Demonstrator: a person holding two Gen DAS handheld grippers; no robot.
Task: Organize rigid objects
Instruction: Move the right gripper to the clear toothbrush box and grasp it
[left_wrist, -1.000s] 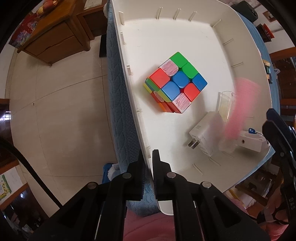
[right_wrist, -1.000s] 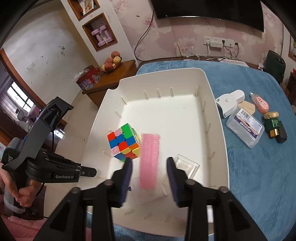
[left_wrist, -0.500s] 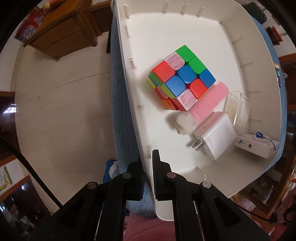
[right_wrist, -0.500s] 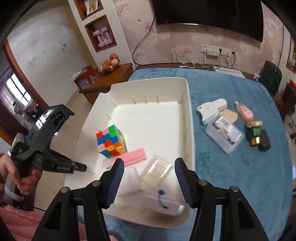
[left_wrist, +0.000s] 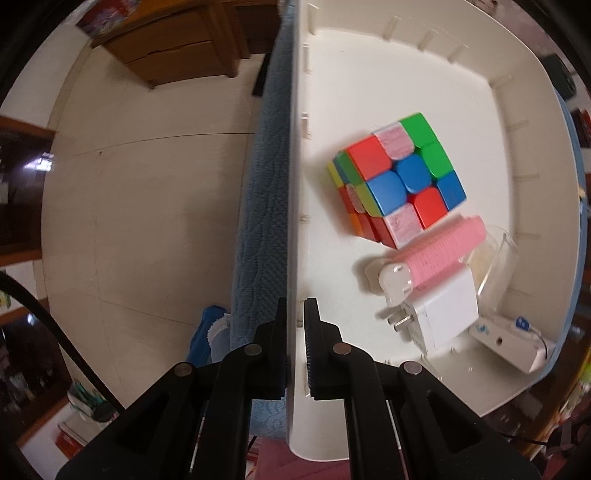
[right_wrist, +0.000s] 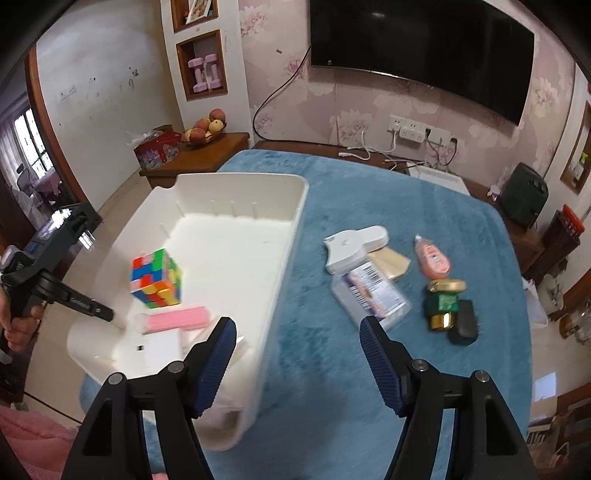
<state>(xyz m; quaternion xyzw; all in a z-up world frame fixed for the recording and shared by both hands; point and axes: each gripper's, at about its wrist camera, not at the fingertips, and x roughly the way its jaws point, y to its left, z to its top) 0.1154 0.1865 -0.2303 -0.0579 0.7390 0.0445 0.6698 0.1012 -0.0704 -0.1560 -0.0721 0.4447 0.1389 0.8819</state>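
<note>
While left gripper jaws clamp the bin wall | right gripper jaws opening, empty

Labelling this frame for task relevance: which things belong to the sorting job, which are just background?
Job:
white plastic bin
multicoloured puzzle cube
pink ridged block
white plug charger
clear labelled plastic box
green gold-capped bottle

Background:
black wall television
fruit bowl
purple dumbbells
</note>
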